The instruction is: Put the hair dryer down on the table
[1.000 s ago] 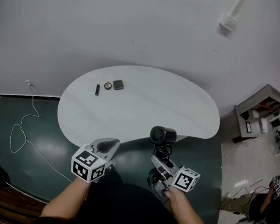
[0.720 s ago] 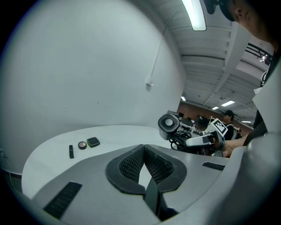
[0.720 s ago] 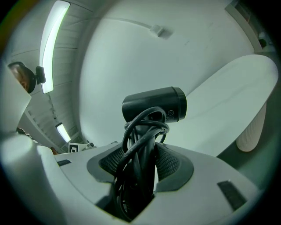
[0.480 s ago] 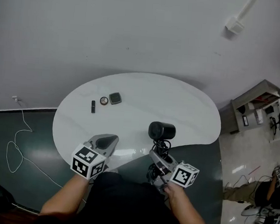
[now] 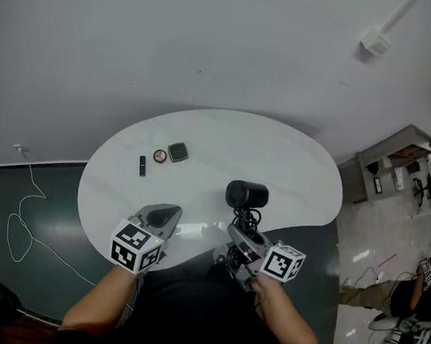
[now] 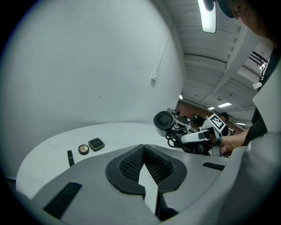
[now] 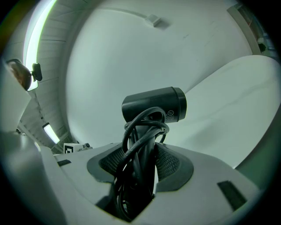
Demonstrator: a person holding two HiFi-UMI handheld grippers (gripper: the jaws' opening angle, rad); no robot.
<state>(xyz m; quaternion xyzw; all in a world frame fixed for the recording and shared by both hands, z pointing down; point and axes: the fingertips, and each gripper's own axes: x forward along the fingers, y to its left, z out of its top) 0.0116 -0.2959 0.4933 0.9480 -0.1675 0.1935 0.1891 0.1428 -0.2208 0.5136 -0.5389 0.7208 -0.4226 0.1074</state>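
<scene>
A black hair dryer (image 5: 246,195) (image 7: 154,107) with its cord wound round the handle is held upright over the near edge of the white table (image 5: 277,158). My right gripper (image 5: 244,240) (image 7: 139,165) is shut on the handle and cord. The dryer's grille (image 6: 164,120) faces the left gripper view, with the right gripper behind it. My left gripper (image 5: 163,217) (image 6: 143,165) is shut and holds nothing, hovering over the table's near left edge.
Near the table's left end lie a black lipstick (image 5: 142,166), a small round compact (image 5: 160,155) and a square dark compact (image 5: 177,151). A white cable (image 5: 24,218) trails on the dark floor at left. Shelving (image 5: 397,157) stands at right.
The right gripper has carried the hair dryer slightly further over the table edge. The left gripper has stayed almost still.
</scene>
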